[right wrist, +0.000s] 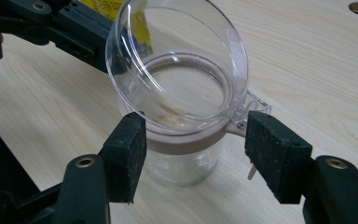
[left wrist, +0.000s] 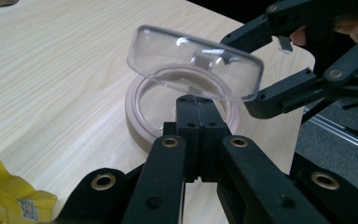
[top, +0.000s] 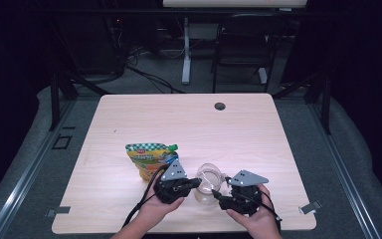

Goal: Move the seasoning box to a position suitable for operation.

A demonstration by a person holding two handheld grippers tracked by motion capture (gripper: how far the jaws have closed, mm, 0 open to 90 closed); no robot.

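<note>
Small clear glass jar (top: 208, 186) with its pinkish collar sits near the table's near edge, hinged clear lid (right wrist: 177, 65) tipped up; left gripper (top: 195, 183) pinched shut at the rim, right gripper (right wrist: 193, 149) wide open straddling the collar, gripping nothing, so I'd square up before squeezing.

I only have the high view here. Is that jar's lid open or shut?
Observer: Open. In the right gripper view the clear lid tilts up over the jar.
Operator: Is the right gripper squeezing it?
Observer: No. The right gripper has its jaws wide apart, one on each side of the beige collar.
Operator: And the left gripper?
Observer: In its own view the left gripper has its jaws shut together, empty, just before the collar.
</note>
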